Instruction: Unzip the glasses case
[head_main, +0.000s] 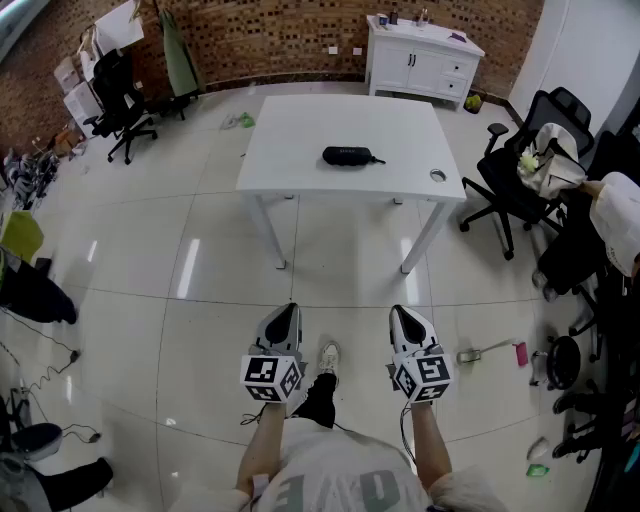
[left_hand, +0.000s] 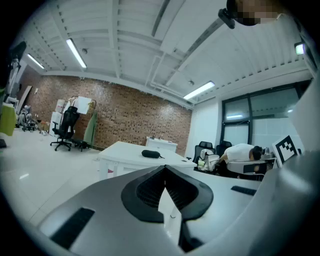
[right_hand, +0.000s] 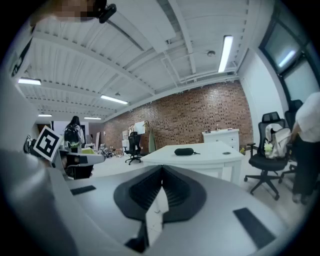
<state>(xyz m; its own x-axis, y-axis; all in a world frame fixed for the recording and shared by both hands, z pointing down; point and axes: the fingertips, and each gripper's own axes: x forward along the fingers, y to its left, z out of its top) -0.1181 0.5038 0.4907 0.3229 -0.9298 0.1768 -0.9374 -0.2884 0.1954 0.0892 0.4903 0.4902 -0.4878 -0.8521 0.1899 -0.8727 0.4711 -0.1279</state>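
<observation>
On the white table, about midway between its left and right edges, the black glasses case is lying lengthwise, with a thin cord trailing from its right end. A small pale mark is showing on the case's top, too small to read. A round cable hole is sitting near the table's near right corner.

Well short of the near edge, the person is holding both grippers low by the body. The left gripper is keeping its jaws pressed together with nothing between them, and the right gripper is doing the same. Each is carrying a cube of black-and-white square markers. Large pale letters are showing on the person's shirt, upside down and cut off, so no word is readable.

Glossy tiled floor is stretching between the grippers and the table. A black office chair is standing just off the table's right edge, a white cabinet is standing against the brick wall beyond the far edge, and a long-handled tool is lying on the floor to the right.
</observation>
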